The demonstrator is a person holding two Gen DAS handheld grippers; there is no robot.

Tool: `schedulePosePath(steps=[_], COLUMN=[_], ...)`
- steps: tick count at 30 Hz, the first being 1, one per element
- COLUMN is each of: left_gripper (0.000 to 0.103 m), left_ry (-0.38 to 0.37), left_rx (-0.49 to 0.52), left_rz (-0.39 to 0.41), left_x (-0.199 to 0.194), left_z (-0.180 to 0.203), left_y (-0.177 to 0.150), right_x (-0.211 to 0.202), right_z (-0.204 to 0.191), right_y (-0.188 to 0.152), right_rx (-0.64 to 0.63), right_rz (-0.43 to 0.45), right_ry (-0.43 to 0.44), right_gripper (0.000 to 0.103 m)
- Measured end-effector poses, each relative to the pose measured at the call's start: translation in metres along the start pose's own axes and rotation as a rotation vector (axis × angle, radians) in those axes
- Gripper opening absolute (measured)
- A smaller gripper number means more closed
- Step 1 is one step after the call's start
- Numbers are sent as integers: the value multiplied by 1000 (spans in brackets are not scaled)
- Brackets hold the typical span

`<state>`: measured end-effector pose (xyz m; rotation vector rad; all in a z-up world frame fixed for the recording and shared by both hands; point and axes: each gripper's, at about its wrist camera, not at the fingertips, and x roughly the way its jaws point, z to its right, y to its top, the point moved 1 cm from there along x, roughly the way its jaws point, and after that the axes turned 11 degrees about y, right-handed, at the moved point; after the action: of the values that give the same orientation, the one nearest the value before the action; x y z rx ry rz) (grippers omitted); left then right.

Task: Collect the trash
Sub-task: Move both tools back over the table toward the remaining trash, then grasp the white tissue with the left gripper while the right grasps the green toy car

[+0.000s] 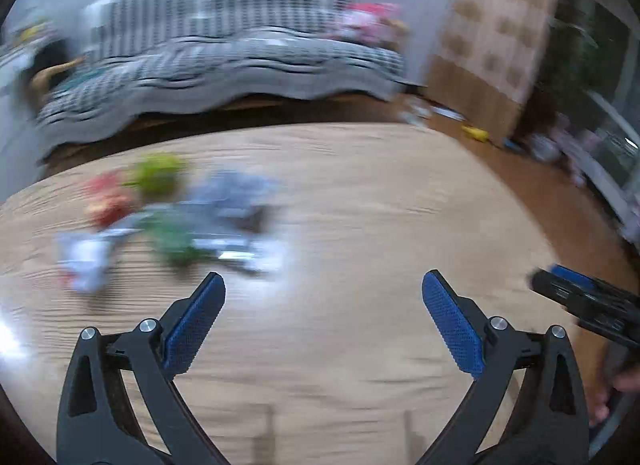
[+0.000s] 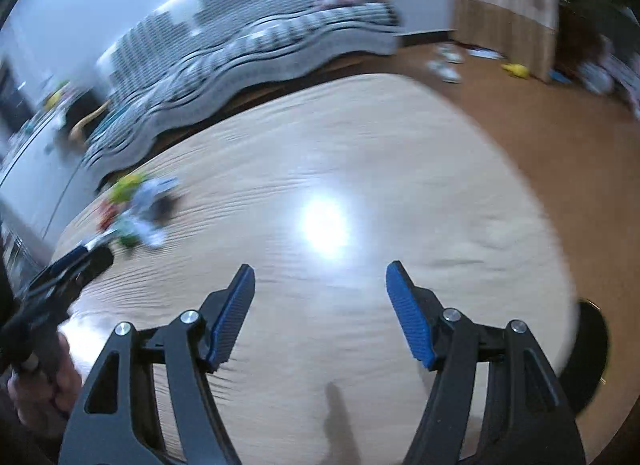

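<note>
While both views blur, trash pile (image 1: 168,221) sits mid-left on desk (image 1: 360,205); left gripper (image 1: 322,297) fingers wide, empty; right gripper (image 2: 320,285) likewise. Risk: hasty reach scatters wrappers off desk edge.

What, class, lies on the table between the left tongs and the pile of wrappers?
Nothing visible. Bare wood of the table runs from the open left tongs to the blurred pile of wrappers, which lies ahead and to the left. The right tongs are open and empty too.
</note>
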<state>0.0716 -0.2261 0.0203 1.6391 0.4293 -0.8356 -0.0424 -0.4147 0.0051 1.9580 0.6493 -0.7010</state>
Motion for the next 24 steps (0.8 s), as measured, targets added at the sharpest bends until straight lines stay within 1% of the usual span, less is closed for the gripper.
schedulePosePath(steps=[2,3,4,6,8,10,12,13,14,15,16,17,18,20,24], left_gripper=[96,96,96,96,96,96,95,91,76,68,48,34,29,27,27], left_ry=[98,149,184,220,254,269,291,300,298,286,265,261,257,234,201], left_rx=[-36,-52,-63,-82,-99,-106,-101,-102,-106,-107,-103,-96,-94,-119,-173], left_rz=[9,3,-8,-31,-61,-75,-82,-80,-77,-84,-97,-99,-98,-92,-82], left_x=[8,15,22,35,58,71,85,88,91,94,96,97,95,86,61], left_z=[-42,-65,-83,-109,-138,-149,-160,-164,-170,-172,-173,-170,-170,-173,-189], left_y=[1,0,0,-2,2,1,0,-1,-1,0,1,2,1,0,3], right_x=[26,34,49,69,84,102,115,121,126,135,142,147,152,164,181], right_z=[-37,-49,-71,-100,-124,-151,-165,-169,-172,-179,-185,-187,-192,-203,-222], right_y=[2,1,1,-4,-6,-9,-14,-14,-13,-13,-13,-14,-13,-12,-7], right_rx=[-43,-57,-87,-132,-172,-230,-267,-278,-285,-292,-298,-302,-304,-311,-334], right_rz=[-35,-45,-65,-93,-113,-136,-152,-160,-166,-174,-180,-184,-189,-196,-189], right_ry=[41,51,65,87,105,117,127,131,135,139,143,149,156,170,183], right_gripper=[59,59,59,59,59,59,59,59,59,58,57,55,52,50,50])
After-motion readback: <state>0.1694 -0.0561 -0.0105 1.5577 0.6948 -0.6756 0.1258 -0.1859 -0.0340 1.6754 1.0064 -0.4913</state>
